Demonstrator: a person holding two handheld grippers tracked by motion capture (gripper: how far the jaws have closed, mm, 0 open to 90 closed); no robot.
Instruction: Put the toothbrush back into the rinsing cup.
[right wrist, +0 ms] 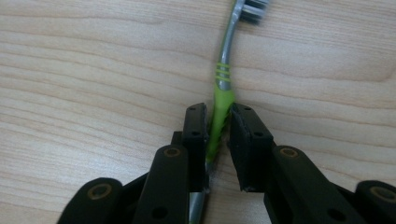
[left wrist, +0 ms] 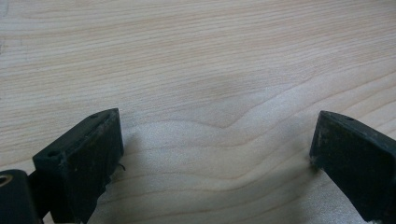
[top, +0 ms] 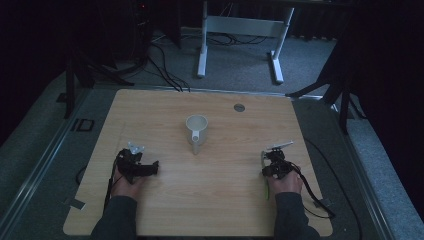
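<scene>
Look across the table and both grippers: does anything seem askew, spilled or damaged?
Nothing stands out. The white cup stands upright on the table with no spill, the right gripper is closed on a green toothbrush, and the left gripper is open over bare wood.

Nothing here can be read: no lettering, brand, number or sign shows on anything in front of either hand-held gripper, nor on the wood under them

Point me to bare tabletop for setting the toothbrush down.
Free: the strip between the left gripper and right gripper, in front of the white cup; also both far corners beside the cup. Tight only near the hands. The toothbrush sits clamped in the right gripper.
</scene>
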